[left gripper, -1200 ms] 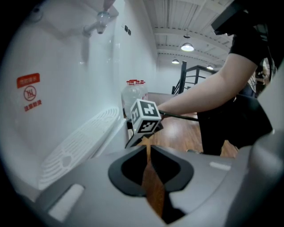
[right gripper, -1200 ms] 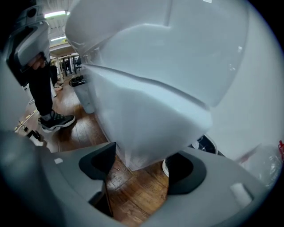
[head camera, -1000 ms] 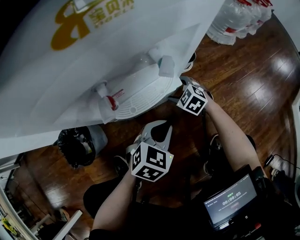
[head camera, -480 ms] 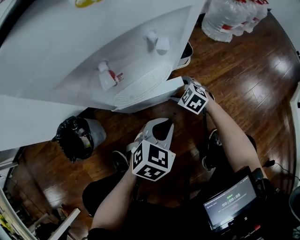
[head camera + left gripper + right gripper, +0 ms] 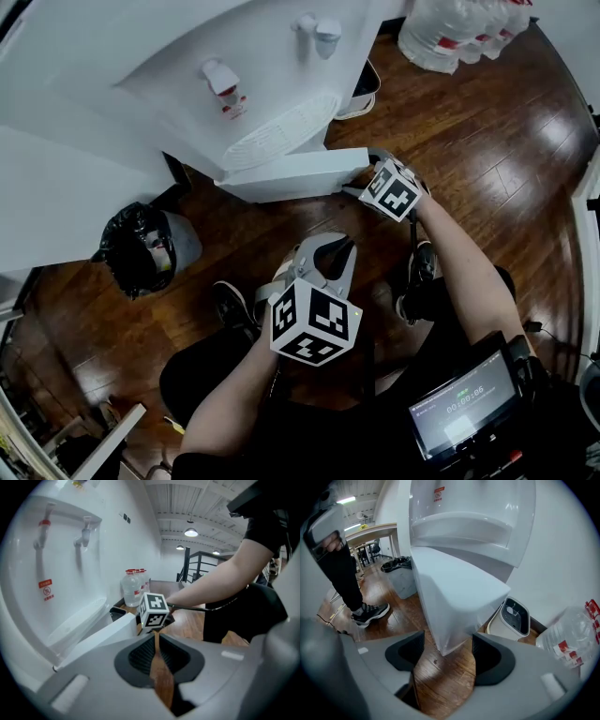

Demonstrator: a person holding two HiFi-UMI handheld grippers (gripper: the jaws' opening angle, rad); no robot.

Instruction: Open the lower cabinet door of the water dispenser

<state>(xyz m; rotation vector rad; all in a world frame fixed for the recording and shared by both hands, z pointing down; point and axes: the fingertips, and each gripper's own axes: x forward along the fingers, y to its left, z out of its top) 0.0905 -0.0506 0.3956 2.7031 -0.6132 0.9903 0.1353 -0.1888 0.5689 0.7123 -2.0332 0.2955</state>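
Swung clear of the cabinet front, where a second ago it lay almost flush, the lower cabinet door (image 5: 281, 173) now stands out as a white panel below the drip tray (image 5: 281, 131) of the water dispenser (image 5: 141, 75). It is hinged at the dispenser's left front corner as the head view shows it, and its free edge points toward the person.

That free edge sits between the jaws of the right gripper (image 5: 448, 641). The jaws stand well apart and are closing. The right-hand pad seems to lie against the door's face while a sliver of floor (image 5: 469, 141) shows on the other side, so this looks like a loose hook-and-pull and not a clamp, though the wide-angle view leaves that uncertain.

The left gripper (image 5: 155, 639) hangs nearer the person and well apart from the door. Its jaws are together with only a thin slit between them, and they hold nothing.

The latch is evidently released and the opening is well under way. What remains is to carry the swing further round. With so light a hold, the edge could slip out of the jaws.

On the floor, a bin with a black bag (image 5: 141, 248) stands beside the dispenser's left side, and a pack of bottled water (image 5: 450, 33) lies beyond its right side.
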